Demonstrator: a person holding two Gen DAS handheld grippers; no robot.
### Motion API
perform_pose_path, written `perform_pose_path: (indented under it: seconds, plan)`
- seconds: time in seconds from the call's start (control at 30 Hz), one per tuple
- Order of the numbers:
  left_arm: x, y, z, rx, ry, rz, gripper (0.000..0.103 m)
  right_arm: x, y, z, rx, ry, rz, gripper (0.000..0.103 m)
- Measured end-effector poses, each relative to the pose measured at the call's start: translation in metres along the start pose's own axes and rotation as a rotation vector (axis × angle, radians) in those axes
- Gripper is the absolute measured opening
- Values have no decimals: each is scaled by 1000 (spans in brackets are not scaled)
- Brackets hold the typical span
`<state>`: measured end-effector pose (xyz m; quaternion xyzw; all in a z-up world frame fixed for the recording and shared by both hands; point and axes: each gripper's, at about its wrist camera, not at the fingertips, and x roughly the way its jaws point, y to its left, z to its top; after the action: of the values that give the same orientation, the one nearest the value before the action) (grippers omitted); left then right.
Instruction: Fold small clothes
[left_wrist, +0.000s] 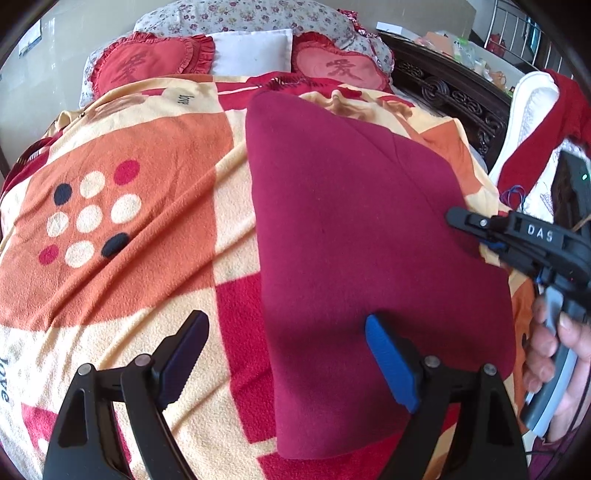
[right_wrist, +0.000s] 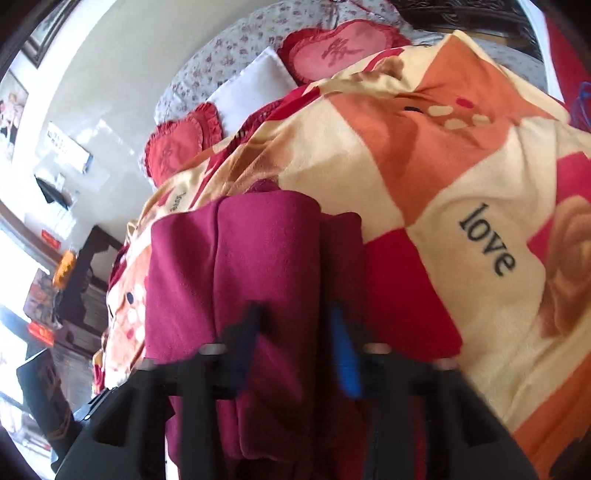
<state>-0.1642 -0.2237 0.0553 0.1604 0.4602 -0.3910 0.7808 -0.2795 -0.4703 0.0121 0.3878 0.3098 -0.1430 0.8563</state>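
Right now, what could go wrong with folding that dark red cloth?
The right hand-held gripper seems to pinch only the edge of the red cloth, so it might slip free. The left hand-held gripper is open and holds nothing, so the cloth could slide or bunch on the fuzzy blanket.

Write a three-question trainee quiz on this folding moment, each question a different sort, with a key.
1. True or false: the left gripper is open.
2. The maroon garment lies on: A) a bare table B) a patterned blanket C) the floor.
3. Fill in: the right gripper is closing around a fold of the ____ garment.

Key: 1 true; 2 B; 3 maroon.
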Motion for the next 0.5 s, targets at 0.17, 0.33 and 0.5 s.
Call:
perform_pose_path:
  seconds: [0.17, 0.33, 0.5]
  plan:
    - [2, -1, 0, 5, 1, -4, 90, -12, 9, -3, -93, -39, -86, 0]
    - [2, -1, 0, 5, -3, -3, 90, -2, 5, -8, -91, -21, -106, 0]
    - [2, 7, 4, -14, 2, -39, 90, -19, 6, -7, -128, -24, -79, 38]
